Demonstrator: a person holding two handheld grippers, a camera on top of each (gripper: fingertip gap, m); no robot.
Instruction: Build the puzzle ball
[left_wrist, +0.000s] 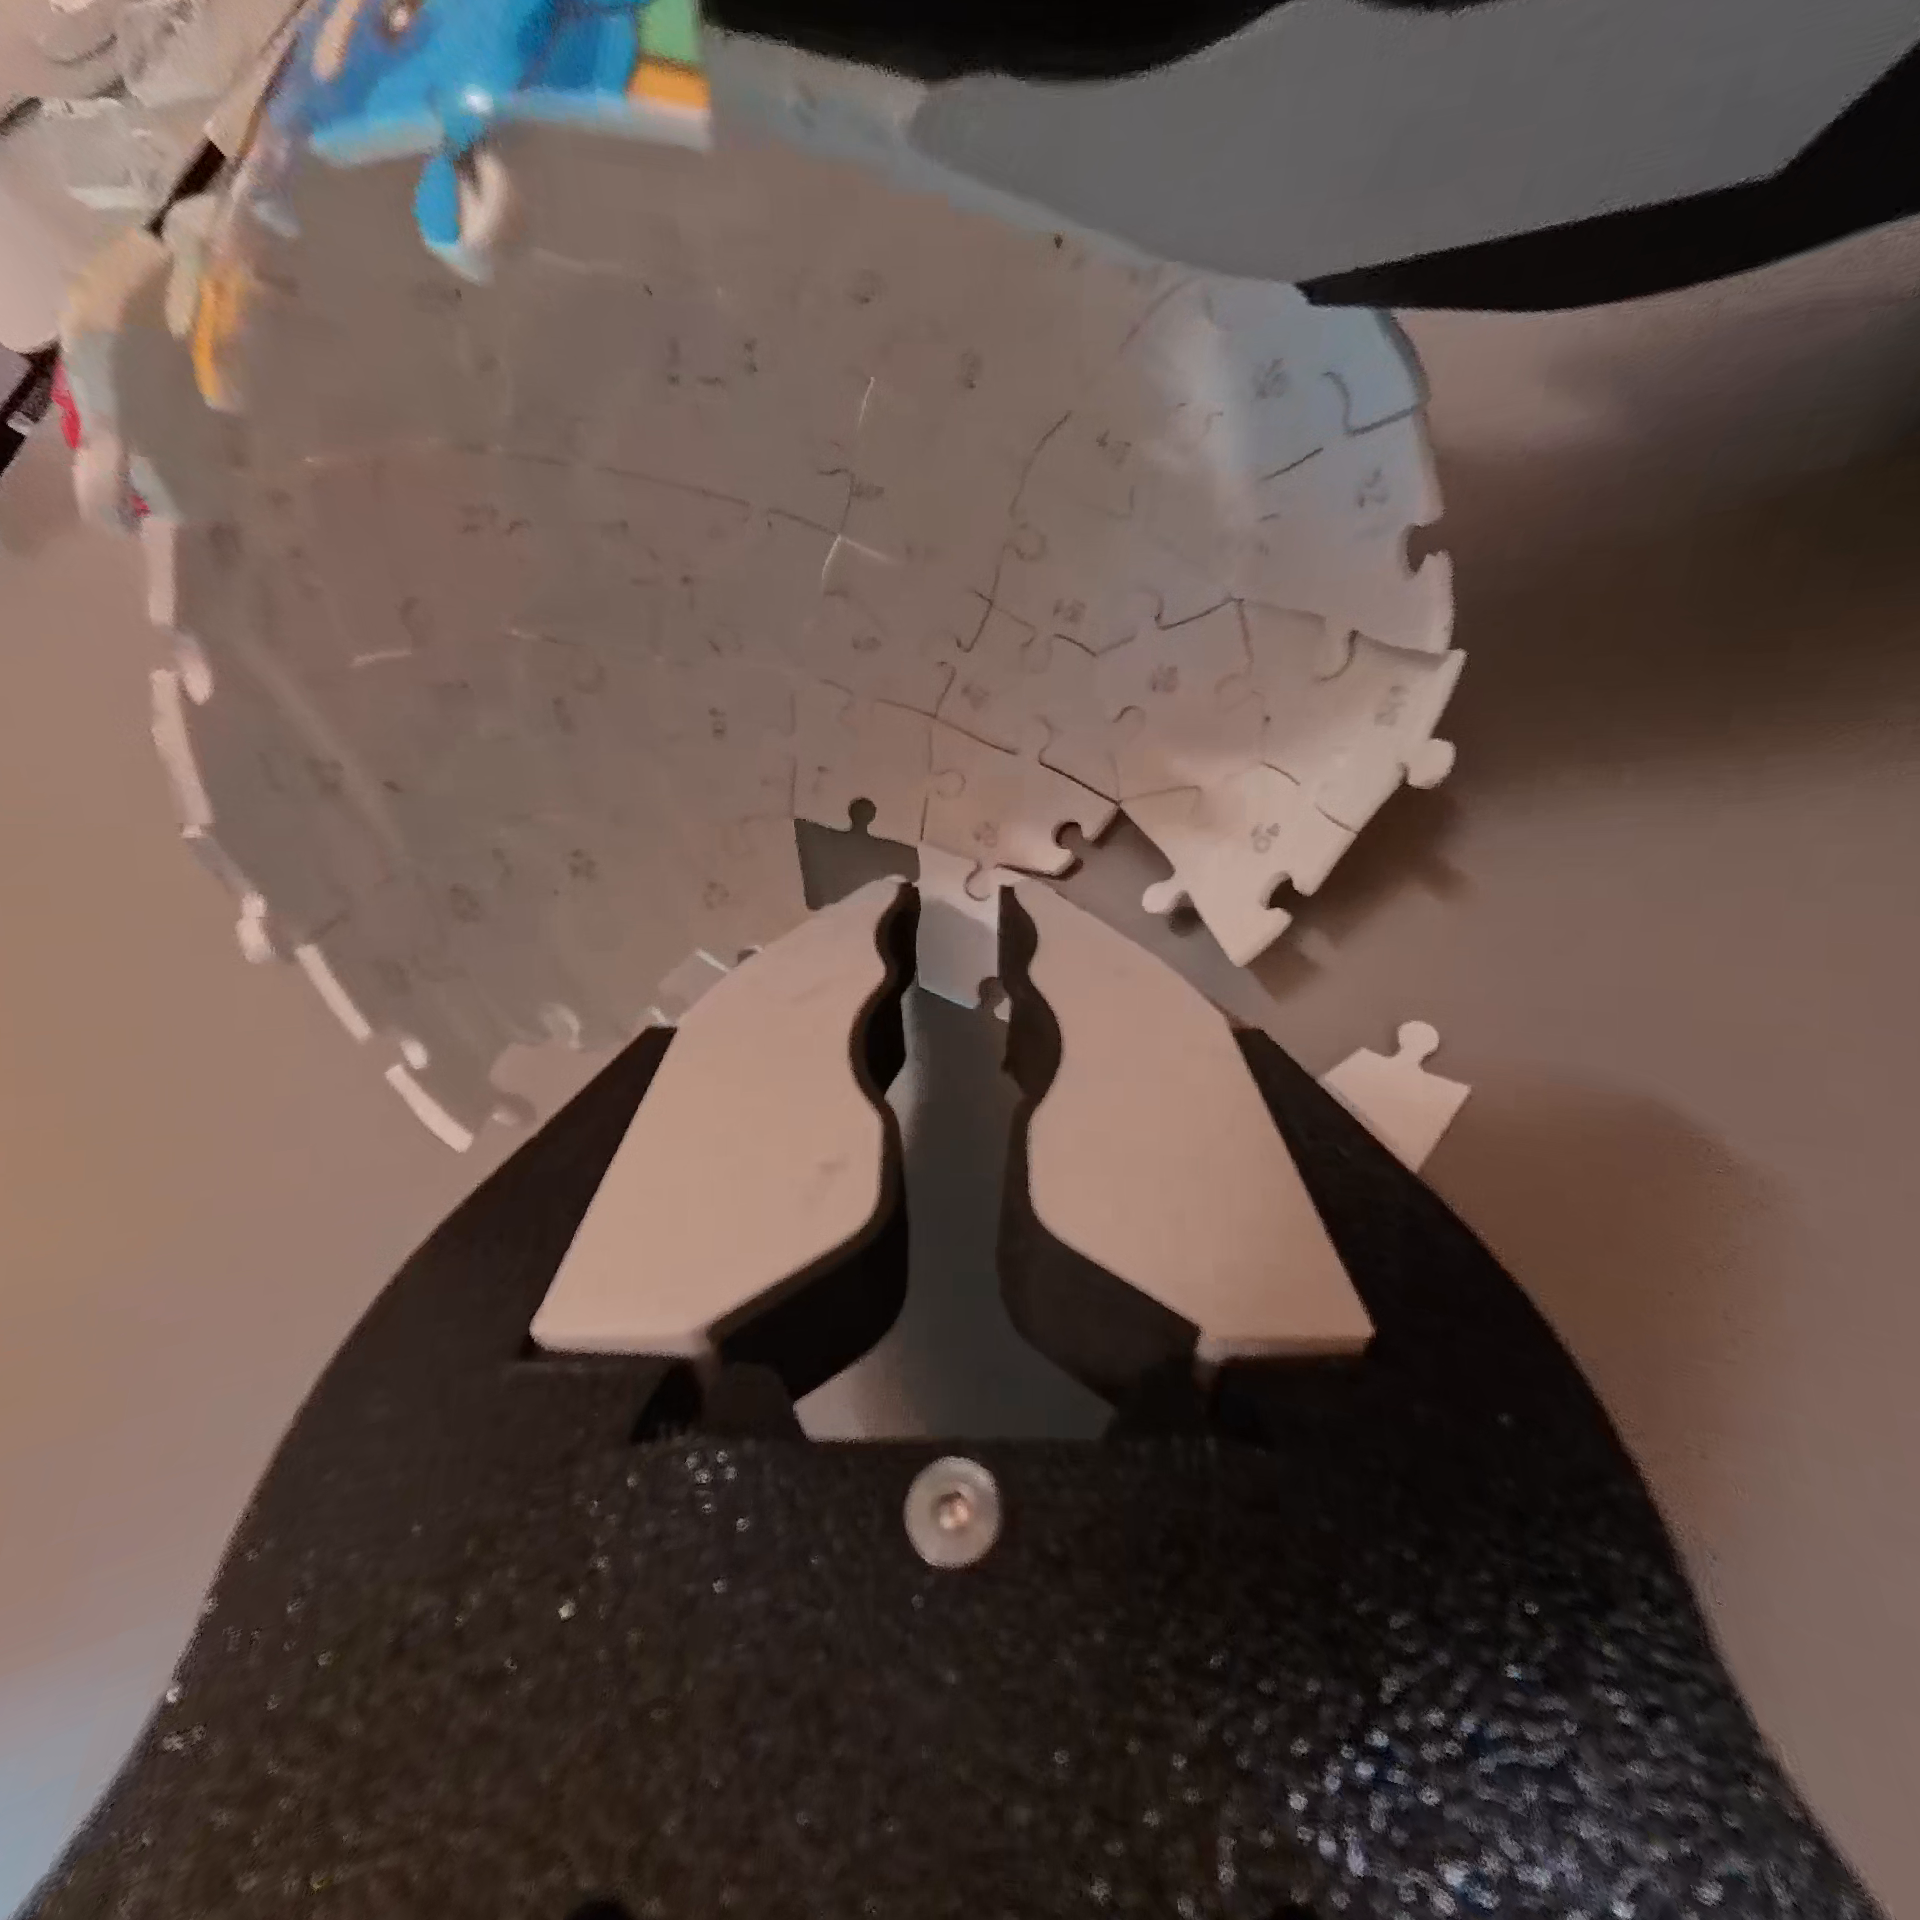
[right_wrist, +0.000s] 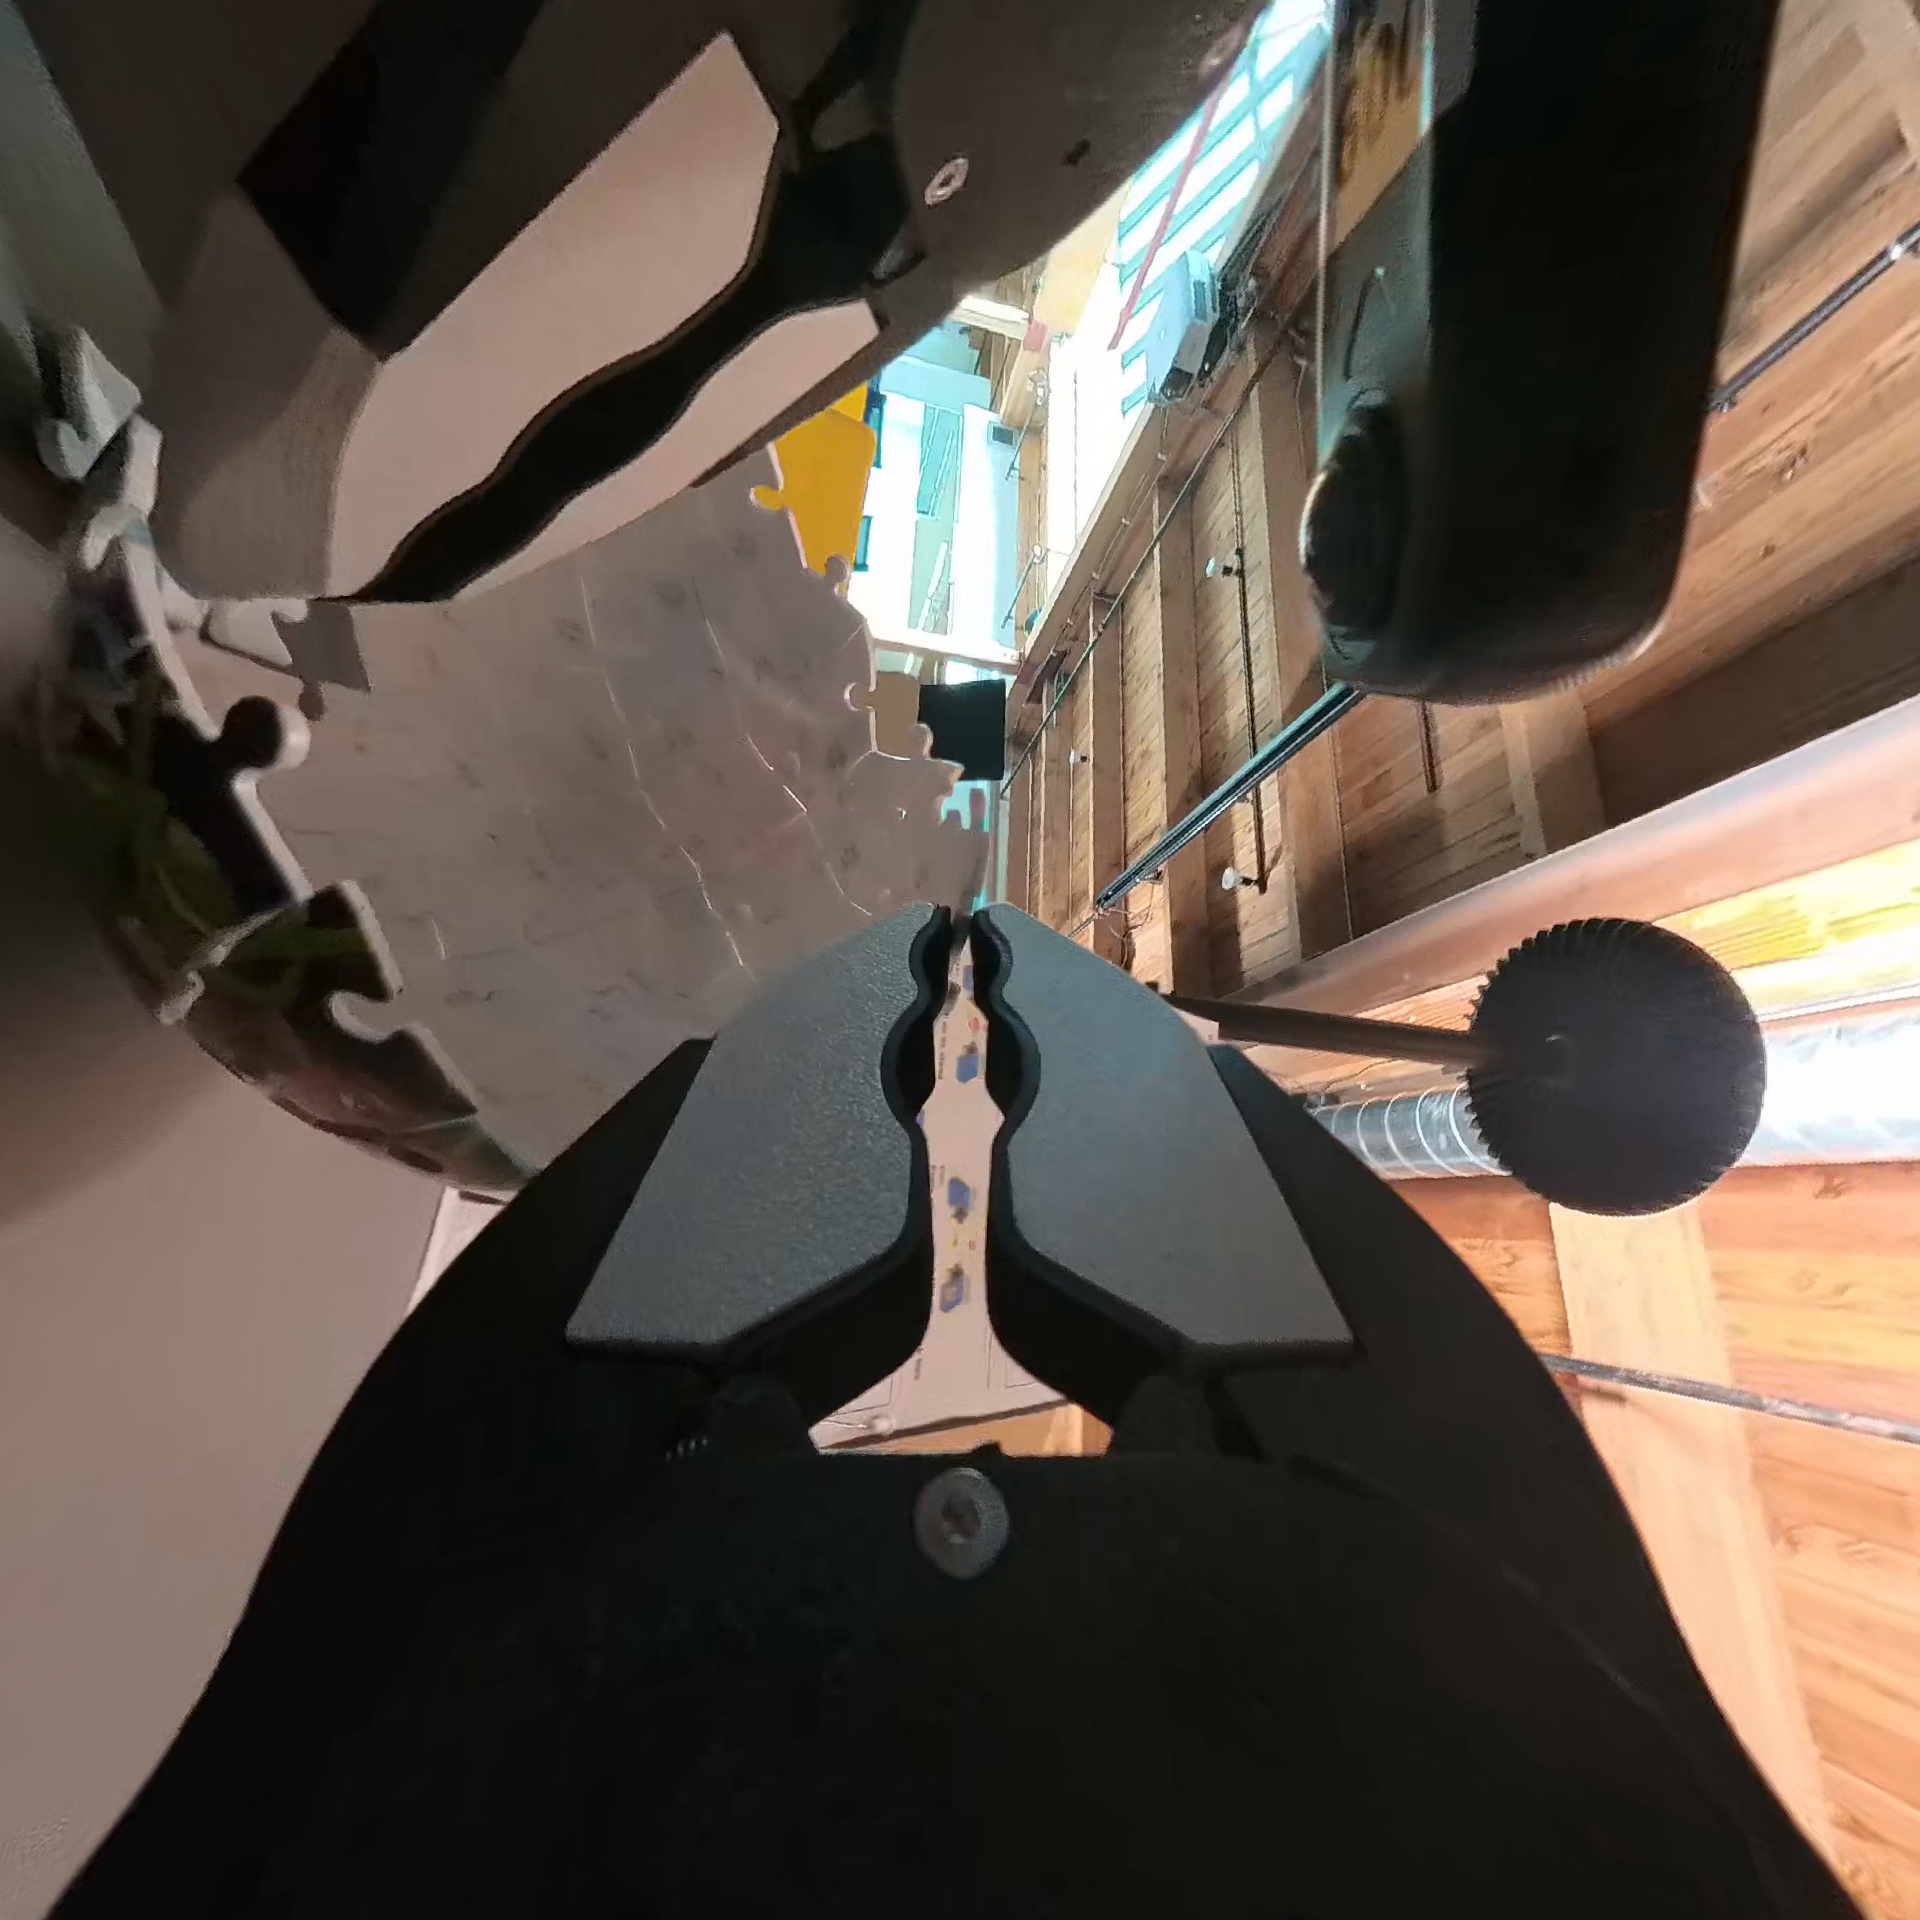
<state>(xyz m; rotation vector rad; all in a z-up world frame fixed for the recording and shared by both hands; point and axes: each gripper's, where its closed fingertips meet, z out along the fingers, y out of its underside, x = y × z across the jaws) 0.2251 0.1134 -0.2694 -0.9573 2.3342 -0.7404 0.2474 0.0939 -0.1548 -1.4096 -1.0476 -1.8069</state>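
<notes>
Left wrist view shows the left gripper (left_wrist: 958, 940) nearest the lens, its fingers drawn nearly together on a single pale puzzle piece (left_wrist: 951, 951) at the lower rim of the half-built puzzle ball (left_wrist: 727, 582). The shell rises toward twelve o'clock, its grey inner face toward the camera. A loose piece (left_wrist: 1397, 1091) lies at about four o'clock on the brown table (left_wrist: 1662, 727), partly hidden by the gripper.

Right wrist view has the right gripper (right_wrist: 961, 925) clenched almost shut; whether it pinches the shell's edge or merely sits against it cannot be told. The shell (right_wrist: 582, 790) curves away toward ten o'clock, with the left gripper's pale pads (right_wrist: 582, 343) above it at eleven o'clock.

The ball looks light and thin-walled: stiff piece by piece, but held only by interlocked tabs, so probably easy to buckle or pop apart under a squeeze. The safest hold is likely on a rim piece, pinched through its thickness, not across the dome.

Small marks dot the inner faces of the pieces, too blurred to read, and no brand shows. Printed colour appears on the outer side at eleven o'clock.
</notes>
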